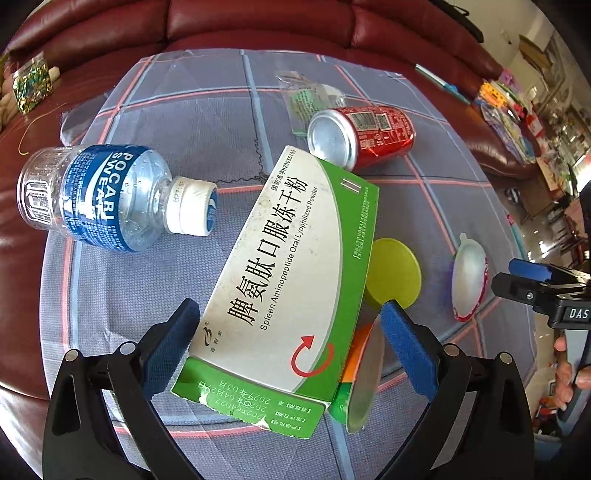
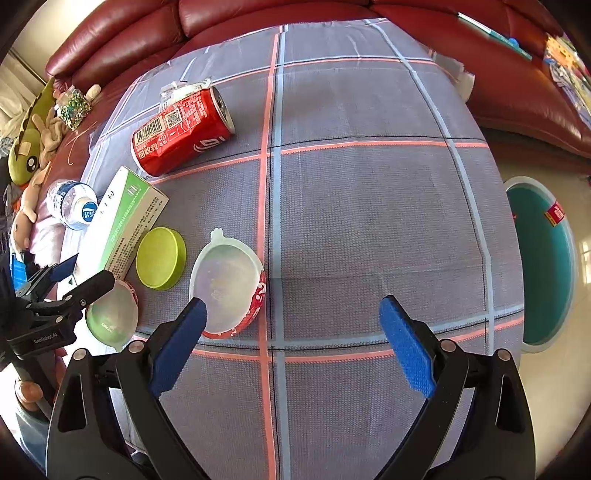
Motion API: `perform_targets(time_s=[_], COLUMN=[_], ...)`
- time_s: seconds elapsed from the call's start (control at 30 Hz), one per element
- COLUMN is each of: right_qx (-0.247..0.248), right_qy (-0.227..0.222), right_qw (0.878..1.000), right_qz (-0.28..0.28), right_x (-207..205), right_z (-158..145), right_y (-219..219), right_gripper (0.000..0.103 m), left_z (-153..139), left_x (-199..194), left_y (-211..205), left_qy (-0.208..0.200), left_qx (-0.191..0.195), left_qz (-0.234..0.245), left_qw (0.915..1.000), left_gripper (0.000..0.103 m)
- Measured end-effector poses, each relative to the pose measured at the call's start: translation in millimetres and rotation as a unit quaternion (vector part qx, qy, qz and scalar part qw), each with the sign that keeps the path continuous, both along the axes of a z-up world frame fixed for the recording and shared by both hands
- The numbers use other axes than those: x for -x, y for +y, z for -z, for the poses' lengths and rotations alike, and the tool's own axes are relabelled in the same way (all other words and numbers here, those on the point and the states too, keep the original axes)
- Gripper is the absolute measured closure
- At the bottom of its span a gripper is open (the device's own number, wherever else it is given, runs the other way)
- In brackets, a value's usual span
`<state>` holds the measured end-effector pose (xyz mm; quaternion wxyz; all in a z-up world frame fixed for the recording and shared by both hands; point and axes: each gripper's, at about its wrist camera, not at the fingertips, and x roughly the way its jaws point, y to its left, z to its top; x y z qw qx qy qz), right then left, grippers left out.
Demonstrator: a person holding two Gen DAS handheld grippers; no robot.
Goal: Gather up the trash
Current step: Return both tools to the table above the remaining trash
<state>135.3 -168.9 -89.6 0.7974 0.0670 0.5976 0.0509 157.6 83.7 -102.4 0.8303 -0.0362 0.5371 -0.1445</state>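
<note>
A green-and-white medicine box (image 1: 288,277) lies on the checked cloth (image 1: 229,122), and my left gripper (image 1: 291,310) is open with one blue pad on either side of it. By the right pad lies a small foil-topped cup (image 1: 364,387) on its side. Farther off are a Pocari Sweat bottle (image 1: 107,195), a red can (image 1: 365,134), a yellow-green lid (image 1: 395,271) and a crumpled clear wrapper (image 1: 306,96). My right gripper (image 2: 291,306) is open over bare cloth, its left pad beside a clear lid with a red rim (image 2: 225,284).
The cloth covers a seat of a dark red leather sofa (image 2: 258,14). A round teal bin (image 2: 543,258) stands on the floor to the right. Soft toys (image 2: 26,147) and a glittery bag (image 2: 74,105) lie at the far left. A hand (image 1: 565,376) holds the right gripper's handle.
</note>
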Motion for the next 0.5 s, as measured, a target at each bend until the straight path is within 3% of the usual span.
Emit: perform_targets(time_s=[0.1,0.2,0.37,0.5], right_qx=[0.001,0.005,-0.001,-0.011], right_qy=[0.000,-0.002,0.003,0.007], right_qw=[1.000,1.000,1.000,1.000], right_qz=[-0.002,-0.004,-0.006,-0.009], right_x=[0,0,-2,-6], right_z=[1,2,7,11], right_y=[2,5,6,9], right_gripper=[0.012,0.013,0.044,0.054], left_z=[0,-1,-4,-3], left_x=[6,12,6,-3], left_y=[-9,-18,-16,-13], left_qy=[0.007,0.012,0.007,0.009], left_qx=[0.017,0.025,0.021,0.016], left_qz=[0.021,0.040,0.015,-0.003], left_qw=[0.9996,0.9988,0.9997,0.9998], left_gripper=[0.020,0.021,0.019,0.015])
